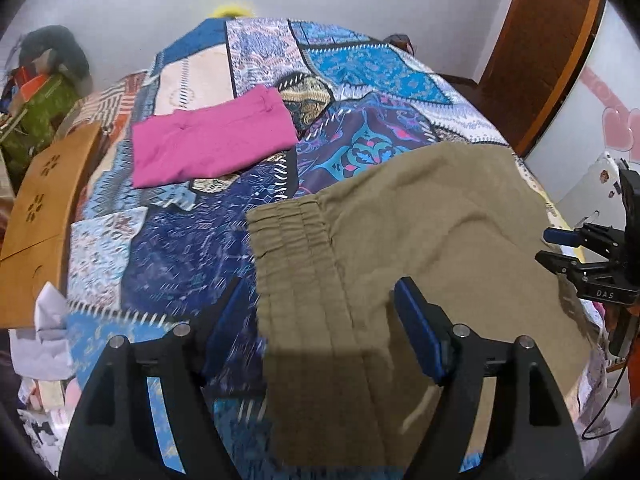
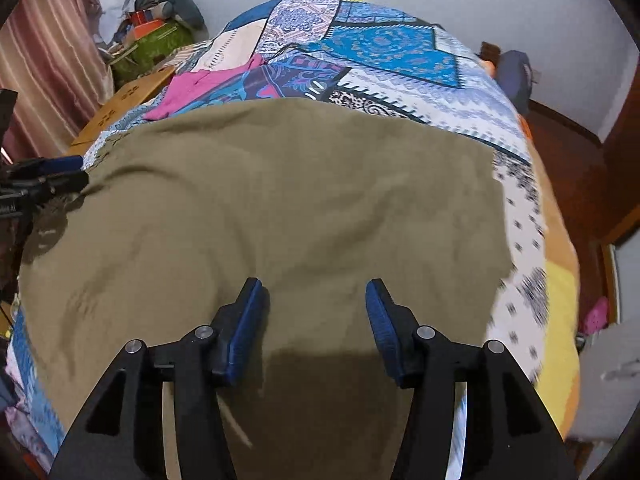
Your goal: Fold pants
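Observation:
Khaki pants [image 1: 420, 208] lie folded flat on the patchwork bedspread [image 1: 180, 248], their elastic waistband [image 1: 292, 232] towards the left. My left gripper [image 1: 320, 300] hovers over the waistband end, open, its blue pads clear of the cloth. In the right wrist view the pants [image 2: 280, 200] fill the middle. My right gripper [image 2: 313, 286] is open above them with nothing pinched. Each gripper shows in the other's view: the right gripper [image 1: 560, 248] at the right edge, the left gripper [image 2: 60, 172] at the left edge.
A folded pink garment [image 1: 208, 136] lies farther back on the bed. A wooden board [image 1: 44, 208] and a pile of bags [image 1: 40, 100] stand along the left side. A brown wooden door [image 1: 540, 60] is at the back right, and the bed's edge [image 2: 560, 280] drops off to the right.

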`<state>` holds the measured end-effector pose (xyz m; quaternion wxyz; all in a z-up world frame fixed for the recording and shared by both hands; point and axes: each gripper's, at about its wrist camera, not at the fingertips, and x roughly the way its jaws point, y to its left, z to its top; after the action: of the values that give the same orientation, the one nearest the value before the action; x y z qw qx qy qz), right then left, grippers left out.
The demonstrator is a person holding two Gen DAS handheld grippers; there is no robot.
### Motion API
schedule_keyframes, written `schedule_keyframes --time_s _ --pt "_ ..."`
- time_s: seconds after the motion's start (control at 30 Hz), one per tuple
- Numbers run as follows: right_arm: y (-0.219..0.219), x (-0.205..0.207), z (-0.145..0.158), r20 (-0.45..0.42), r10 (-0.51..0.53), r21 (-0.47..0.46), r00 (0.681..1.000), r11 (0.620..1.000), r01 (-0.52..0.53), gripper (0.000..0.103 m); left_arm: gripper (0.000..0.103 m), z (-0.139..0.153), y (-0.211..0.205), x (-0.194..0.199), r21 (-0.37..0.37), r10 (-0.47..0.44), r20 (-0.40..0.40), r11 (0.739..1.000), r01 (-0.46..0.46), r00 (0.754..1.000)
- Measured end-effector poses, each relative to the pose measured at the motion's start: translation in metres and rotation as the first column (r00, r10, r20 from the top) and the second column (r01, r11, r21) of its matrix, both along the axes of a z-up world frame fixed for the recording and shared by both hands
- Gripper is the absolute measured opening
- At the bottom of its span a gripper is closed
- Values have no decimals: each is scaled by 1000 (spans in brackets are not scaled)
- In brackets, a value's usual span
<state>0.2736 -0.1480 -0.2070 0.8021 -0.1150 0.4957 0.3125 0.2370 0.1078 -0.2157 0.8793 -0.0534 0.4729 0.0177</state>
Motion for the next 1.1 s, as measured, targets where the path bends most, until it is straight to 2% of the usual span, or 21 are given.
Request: schedule_keyframes --time_s 0.23,0.37,0.43,0.53,0.7,0.8,1.03,1.1 --pt "-5 -29 48 94 -33 106 995 994 23 51 75 39 -7 -41 27 8 86 1000 -10 996" --pt "0 -48 80 203 -40 141 978 990 11 53 81 59 -12 -62 2 16 139 1000 -16 990" --pt "5 -58 92 260 -39 145 965 989 1 55 84 64 -14 -74 -37 14 158 999 -8 987" --pt "11 -71 98 307 -46 163 950 987 -5 60 85 62 -20 -84 -76 -3 150 997 14 989" --pt "25 -81 86 297 -59 187 953 982 2 60 85 40 -30 -92 -111 -42 85 993 51 996" --pt "32 -84 73 268 -53 189 962 982 2 60 85 21 -34 -97 -162 -58 29 985 62 998" --pt "50 -88 30 206 5 96 978 995 -25 60 85 -16 -33 -104 -266 -43 -50 963 28 998" --pt "49 -91 22 193 8 76 981 997 -23 60 85 -26 -28 -103 -327 -39 -76 945 12 996"
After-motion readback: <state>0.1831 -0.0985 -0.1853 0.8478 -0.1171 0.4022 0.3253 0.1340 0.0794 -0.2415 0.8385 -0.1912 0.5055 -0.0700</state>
